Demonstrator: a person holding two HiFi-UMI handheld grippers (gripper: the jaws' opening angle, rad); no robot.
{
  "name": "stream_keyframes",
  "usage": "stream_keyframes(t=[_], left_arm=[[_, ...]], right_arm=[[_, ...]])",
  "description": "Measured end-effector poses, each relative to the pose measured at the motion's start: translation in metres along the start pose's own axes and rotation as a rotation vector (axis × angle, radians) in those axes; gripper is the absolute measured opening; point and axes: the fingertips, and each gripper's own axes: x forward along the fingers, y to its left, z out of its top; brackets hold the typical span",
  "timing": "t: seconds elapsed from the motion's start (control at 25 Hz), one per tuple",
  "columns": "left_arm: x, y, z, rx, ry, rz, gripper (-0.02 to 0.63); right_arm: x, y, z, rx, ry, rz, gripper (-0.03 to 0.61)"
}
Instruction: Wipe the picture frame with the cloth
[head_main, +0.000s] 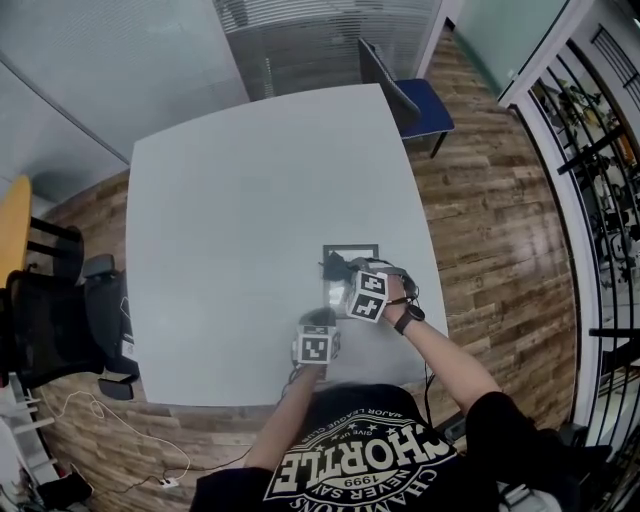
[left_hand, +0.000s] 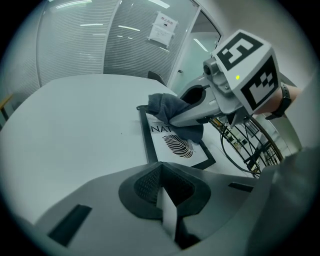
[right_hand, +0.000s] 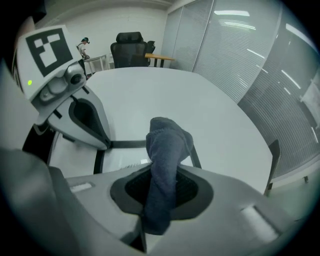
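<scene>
I have the cloth pinched in my right gripper, its jaws clenched on the lower folds so that a bunched head stands up past them. That head rests on the far end of the picture frame, which lies flat on the table towards its near right corner, a little in from both edges. My left gripper has its jaws pressed together, with nothing between them that I can make out. It sits just short of the frame's near end, and I cannot tell whether it touches it. I judge the wiping to be under way rather than finished. The cloth covers only the far part of the glazing, and the near part with the printed leaf is bare, so the rest of the face and the border look left to do. No dust or streak shows, so I can't say how much has been cleaned. The frame is a thin, flat rectangle with a narrow black border around a white print with dark lettering, and its surface looks smooth and slightly glossy. The cloth is dark grey-blue, soft and napped like towelling, and limp enough to fold over itself. The table is pale, matt and smooth, with rounded corners.
</scene>
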Motion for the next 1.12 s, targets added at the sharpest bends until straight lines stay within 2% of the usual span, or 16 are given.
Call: stream_keyframes(t=[0.2, 0.36, 0.52, 0.92, 1.12], left_arm=[[0.000, 0.000, -0.001, -0.002, -0.003, 0.001, 0.002], [0.003, 0.000, -0.002, -0.007, -0.003, -0.006, 0.002], [0.003, 0.001, -0.003, -0.004, -0.005, -0.003, 0.002], [0.001, 0.005, -0.004, 0.001, -0.005, -0.001, 0.002], [-0.001, 0.004, -0.003, -0.001, -0.005, 0.003, 0.002]], right_arm=[[0.011, 0.018, 0.040, -0.011, -0.063, 0.062, 0.074], [0.025, 0.029, 0.042, -0.006, -0.056, 0.114, 0.074], [0.024, 0.028, 0.024, -0.005, -0.036, 0.110, 0.074], [-0.003, 0.014, -0.056, 0.004, 0.099, 0.048, 0.074], [-0.008, 0.010, -0.063, 0.064, 0.095, 0.046, 0.074]])
